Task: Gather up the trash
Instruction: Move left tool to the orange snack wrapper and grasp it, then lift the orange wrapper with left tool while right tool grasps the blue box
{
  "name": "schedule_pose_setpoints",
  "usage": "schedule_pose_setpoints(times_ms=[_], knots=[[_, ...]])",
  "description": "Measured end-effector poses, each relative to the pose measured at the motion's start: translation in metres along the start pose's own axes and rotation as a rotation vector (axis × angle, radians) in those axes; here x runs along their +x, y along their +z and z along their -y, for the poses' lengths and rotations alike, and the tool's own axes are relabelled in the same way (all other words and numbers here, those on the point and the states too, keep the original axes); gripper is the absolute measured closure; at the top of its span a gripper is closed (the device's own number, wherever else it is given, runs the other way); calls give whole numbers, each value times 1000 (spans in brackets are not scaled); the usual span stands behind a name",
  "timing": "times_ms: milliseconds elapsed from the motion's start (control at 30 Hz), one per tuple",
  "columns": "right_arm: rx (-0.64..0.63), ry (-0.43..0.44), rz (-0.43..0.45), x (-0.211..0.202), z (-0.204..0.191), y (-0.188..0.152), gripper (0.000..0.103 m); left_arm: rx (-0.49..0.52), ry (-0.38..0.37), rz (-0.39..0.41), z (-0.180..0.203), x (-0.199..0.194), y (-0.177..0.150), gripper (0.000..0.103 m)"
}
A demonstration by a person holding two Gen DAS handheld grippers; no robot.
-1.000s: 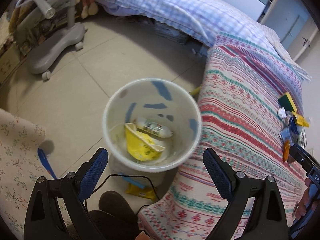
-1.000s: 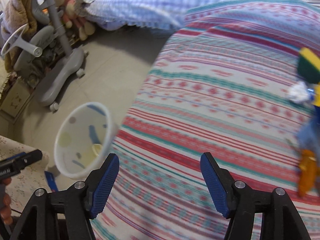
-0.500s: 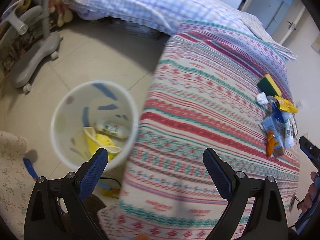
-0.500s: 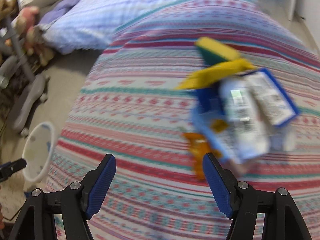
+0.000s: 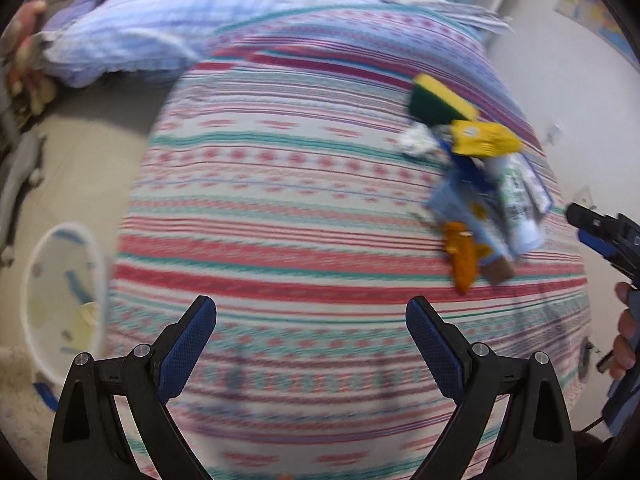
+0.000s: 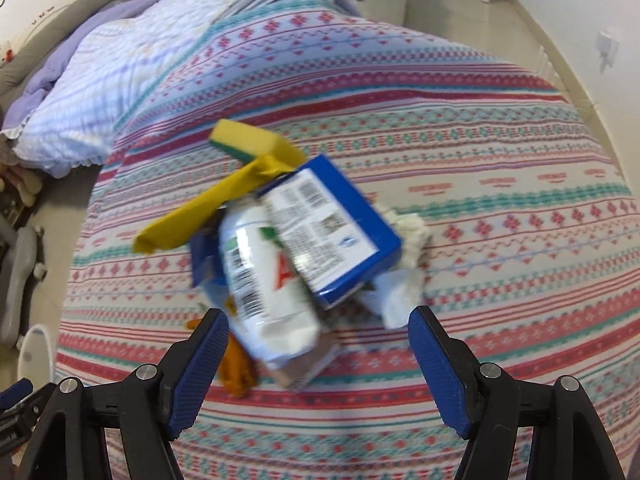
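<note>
Striped red-teal blanket [image 6: 480,184] — yellow-green sponge [image 6: 248,140], blue box [image 6: 340,236], orange wrapper [image 5: 462,256]

Left claw [image 5: 311,334]: black plastic frame, two blue ribbed pads [image 5: 188,350], silver screws at the joints. Right claw [image 6: 318,354]: same build, black arms, blue textured pads [image 6: 198,364], round silver screws. Bare skin of right hand [image 5: 625,332] beside its black-and-blue claw body.

we see barcodes on the white bottle [image 6: 266,280] and blue box [image 6: 328,232] just ahead of the right tongs, a red letter "a" on the bottle; finer print is blurred.
</note>
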State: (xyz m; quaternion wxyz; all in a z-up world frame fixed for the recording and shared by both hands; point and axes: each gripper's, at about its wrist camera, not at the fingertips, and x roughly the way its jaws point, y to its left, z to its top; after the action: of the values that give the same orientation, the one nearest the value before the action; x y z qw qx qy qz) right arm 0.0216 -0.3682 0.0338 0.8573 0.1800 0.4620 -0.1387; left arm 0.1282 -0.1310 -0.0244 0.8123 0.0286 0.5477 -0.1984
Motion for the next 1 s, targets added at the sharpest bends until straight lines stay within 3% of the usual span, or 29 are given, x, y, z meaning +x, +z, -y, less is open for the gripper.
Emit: schedule_pose_setpoints(times_ms=[133, 367, 500, 667, 800, 1000], knots=[[33, 0, -12, 5, 14, 4, 25, -2, -111, -18, 29, 21, 8, 9], [70, -3, -16, 8, 39, 10, 25, -35, -222, -54, 60, 56, 17, 31], [80, -33, -17, 10, 55, 10, 25, -41, -242, -65, 73, 71, 20, 46], [98, -54, -35, 14, 74, 7, 25, -57, -272, -70, 86, 85, 22, 56], [109, -63, -48, 19, 84, 4, 25, -61, -275, -69, 88, 87, 22, 84], [156, -4, -64, 31, 85, 8, 25, -13, -206, -45, 84, 68, 30, 88]])
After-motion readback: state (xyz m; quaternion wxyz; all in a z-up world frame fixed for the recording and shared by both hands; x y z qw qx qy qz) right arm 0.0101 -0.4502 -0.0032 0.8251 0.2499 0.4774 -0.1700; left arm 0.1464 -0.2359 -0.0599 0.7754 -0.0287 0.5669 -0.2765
